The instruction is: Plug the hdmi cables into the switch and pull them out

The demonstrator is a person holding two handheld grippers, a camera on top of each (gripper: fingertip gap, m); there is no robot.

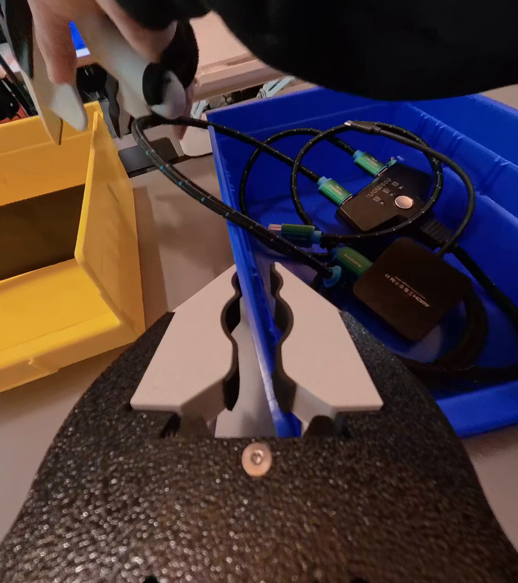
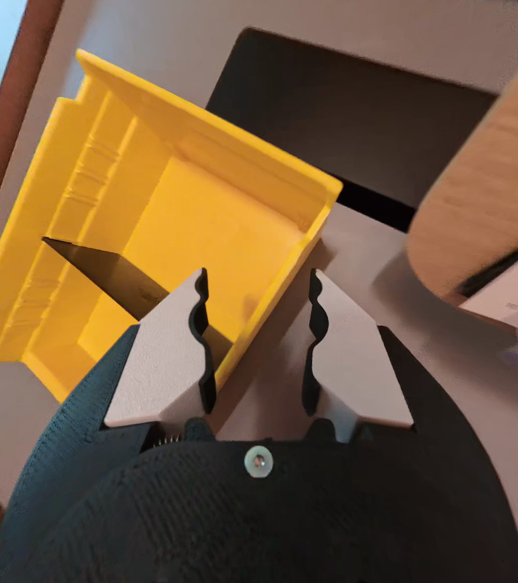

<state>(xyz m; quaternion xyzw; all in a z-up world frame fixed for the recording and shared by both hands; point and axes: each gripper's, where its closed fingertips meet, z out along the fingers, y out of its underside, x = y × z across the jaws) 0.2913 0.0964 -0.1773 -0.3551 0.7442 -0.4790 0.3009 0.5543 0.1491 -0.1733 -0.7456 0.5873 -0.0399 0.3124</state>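
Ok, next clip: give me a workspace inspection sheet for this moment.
Surface: grey table.
Job's things: buttoned switch and square switch in the blue bin; two seated plugs in the buttoned one.
Clutter: yellow bin, only a dark divider inside.
Grippers: left gripper open, astride the blue bin's wall; right gripper open, empty.
Cables: braided cable climbs over that wall; loose plug.
Surroundings: black mat, wooden object.

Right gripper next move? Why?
Probably swing the right gripper over to the blue bin. Its jaws are open and empty above the yellow bin, while a loose green plug lies in the blue bin beside the switch. The left gripper already straddles that bin's wall.
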